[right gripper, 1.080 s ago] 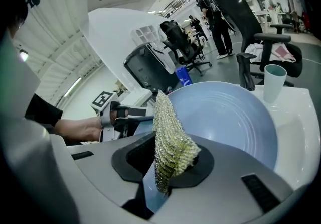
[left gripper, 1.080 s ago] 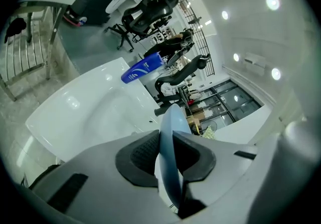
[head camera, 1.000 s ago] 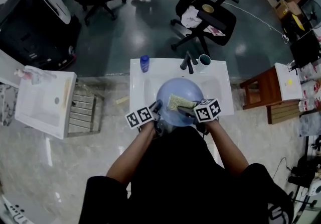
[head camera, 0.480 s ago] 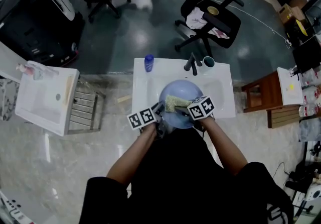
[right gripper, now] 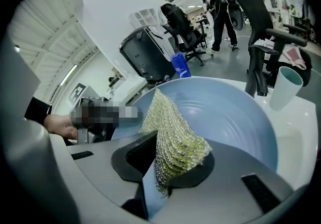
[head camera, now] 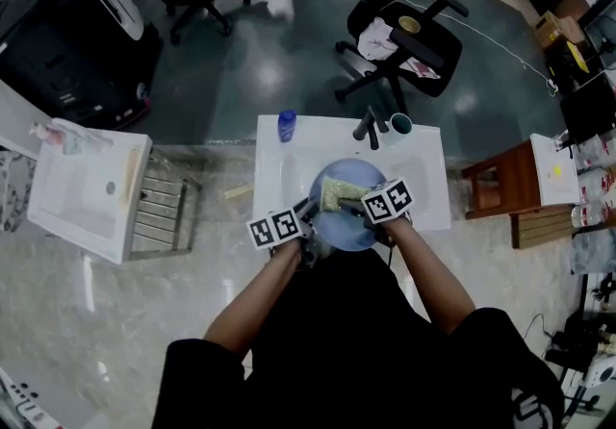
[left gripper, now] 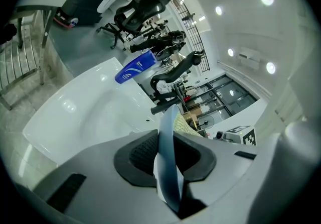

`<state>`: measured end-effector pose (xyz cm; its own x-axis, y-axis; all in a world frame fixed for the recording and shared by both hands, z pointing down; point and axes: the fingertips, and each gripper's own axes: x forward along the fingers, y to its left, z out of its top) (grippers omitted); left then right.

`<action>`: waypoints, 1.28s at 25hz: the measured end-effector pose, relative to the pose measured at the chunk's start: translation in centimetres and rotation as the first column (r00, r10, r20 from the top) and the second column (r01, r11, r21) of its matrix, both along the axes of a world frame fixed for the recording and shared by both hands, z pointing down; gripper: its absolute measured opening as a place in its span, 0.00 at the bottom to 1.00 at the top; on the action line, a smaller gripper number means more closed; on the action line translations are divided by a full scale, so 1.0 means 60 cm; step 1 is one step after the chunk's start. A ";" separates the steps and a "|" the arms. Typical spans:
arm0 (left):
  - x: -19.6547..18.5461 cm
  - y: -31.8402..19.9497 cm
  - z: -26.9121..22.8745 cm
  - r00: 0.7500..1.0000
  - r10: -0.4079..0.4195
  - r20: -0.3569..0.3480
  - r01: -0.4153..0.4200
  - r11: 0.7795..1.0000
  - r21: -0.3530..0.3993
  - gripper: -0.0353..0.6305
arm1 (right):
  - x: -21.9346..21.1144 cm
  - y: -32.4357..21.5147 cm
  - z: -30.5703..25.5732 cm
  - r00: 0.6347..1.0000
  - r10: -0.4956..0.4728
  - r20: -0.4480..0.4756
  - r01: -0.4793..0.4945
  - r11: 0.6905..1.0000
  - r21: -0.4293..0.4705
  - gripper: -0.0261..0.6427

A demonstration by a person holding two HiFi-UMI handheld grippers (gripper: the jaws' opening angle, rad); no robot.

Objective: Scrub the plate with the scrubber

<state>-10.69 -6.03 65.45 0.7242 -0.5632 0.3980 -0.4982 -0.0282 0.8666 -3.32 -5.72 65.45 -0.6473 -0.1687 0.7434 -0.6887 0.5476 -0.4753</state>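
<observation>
A pale blue plate (head camera: 351, 225) is held tilted over the white sink (head camera: 279, 172). My left gripper (head camera: 306, 215) is shut on the plate's near left rim (left gripper: 168, 168); the rim runs edge-on between its pads. Those jaws have just been opening a little, with the rim still between them. My right gripper (head camera: 354, 206) is shut on a yellow-green mesh scrubber (head camera: 339, 193). In the right gripper view the scrubber (right gripper: 173, 132) sticks out from the jaws (right gripper: 168, 160) and lies against the plate's inner face (right gripper: 235, 112).
At the sink's back edge stand a black faucet (head camera: 369, 124), a teal cup (head camera: 397, 122) and a blue bottle (head camera: 286, 122). A second white basin (head camera: 87, 187) sits to the left and a wooden stool (head camera: 500, 177) to the right. Office chairs (head camera: 409, 37) and people's legs are beyond.
My right gripper has slid the scrubber a little leftward and down across the plate. The left gripper has kept its place on the rim.
</observation>
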 end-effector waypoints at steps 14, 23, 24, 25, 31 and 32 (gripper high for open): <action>0.014 0.007 -0.008 0.998 0.001 -0.070 -0.002 1.000 -0.006 0.15 | 0.112 -0.061 -0.005 0.976 0.205 -0.074 -0.199 0.976 0.089 0.14; 0.019 0.019 -0.014 0.996 0.014 -0.093 -0.014 1.000 0.008 0.16 | 0.164 -0.063 -0.004 0.947 0.298 -0.117 -0.281 0.948 0.148 0.14; 0.018 0.020 -0.012 0.996 0.013 -0.091 -0.013 1.000 0.006 0.16 | 0.165 -0.062 -0.004 0.946 0.303 -0.115 -0.285 0.946 0.151 0.14; 0.016 0.021 -0.010 0.996 0.010 -0.088 -0.009 1.000 0.004 0.16 | 0.165 -0.061 -0.006 0.946 0.305 -0.108 -0.286 0.945 0.158 0.14; 0.005 0.017 -0.008 0.995 -0.017 -0.096 0.018 1.000 0.006 0.15 | 0.097 -0.024 -0.068 0.977 0.209 0.051 -0.214 0.956 0.199 0.13; 0.003 0.014 -0.008 0.996 -0.019 -0.090 0.020 1.000 0.010 0.15 | 0.079 -0.013 -0.077 0.981 0.182 0.072 -0.193 0.962 0.192 0.13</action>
